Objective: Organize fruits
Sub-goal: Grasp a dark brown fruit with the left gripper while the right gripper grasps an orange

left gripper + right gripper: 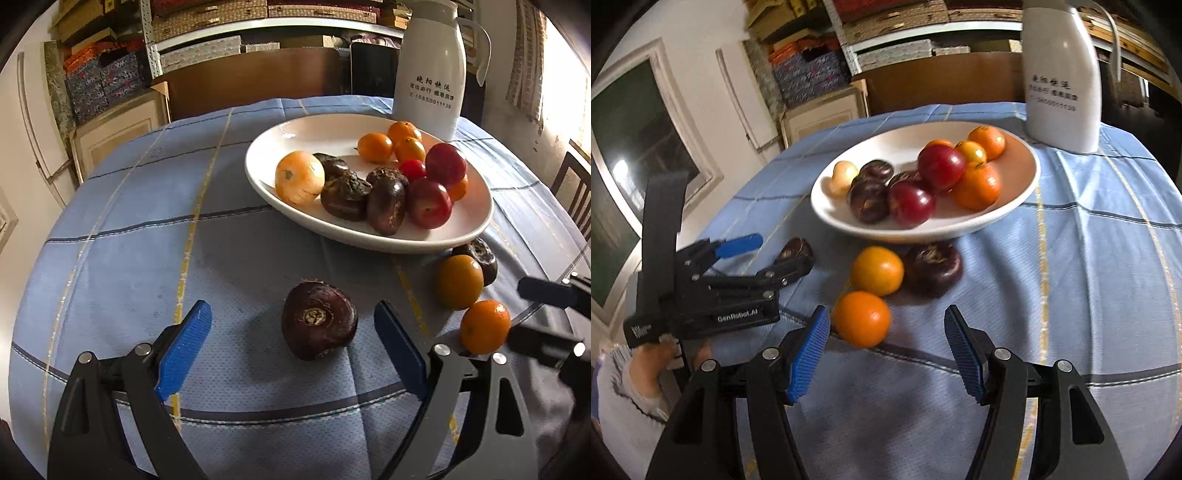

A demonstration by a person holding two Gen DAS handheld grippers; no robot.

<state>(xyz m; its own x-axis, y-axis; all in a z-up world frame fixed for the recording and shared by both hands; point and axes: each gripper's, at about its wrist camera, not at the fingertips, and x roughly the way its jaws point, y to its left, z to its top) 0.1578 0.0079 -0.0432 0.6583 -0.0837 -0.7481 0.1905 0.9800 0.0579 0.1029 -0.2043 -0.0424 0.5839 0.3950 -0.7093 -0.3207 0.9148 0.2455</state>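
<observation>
Now | left gripper point(291, 345) wide around dark fruit point(318, 320) | right gripper point(886, 350) wide, near orange point(862, 318)

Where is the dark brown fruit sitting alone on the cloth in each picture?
Left wrist view: the dark brown fruit lies low centre, between the open left gripper fingers.
Right wrist view: same fruit at middle left, partly hidden behind that gripper.
Shared landmark: the white bowl.

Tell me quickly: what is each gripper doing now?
Left gripper: open, empty, fingers either side of the dark brown round water chestnut.
Right gripper: open, empty.
</observation>
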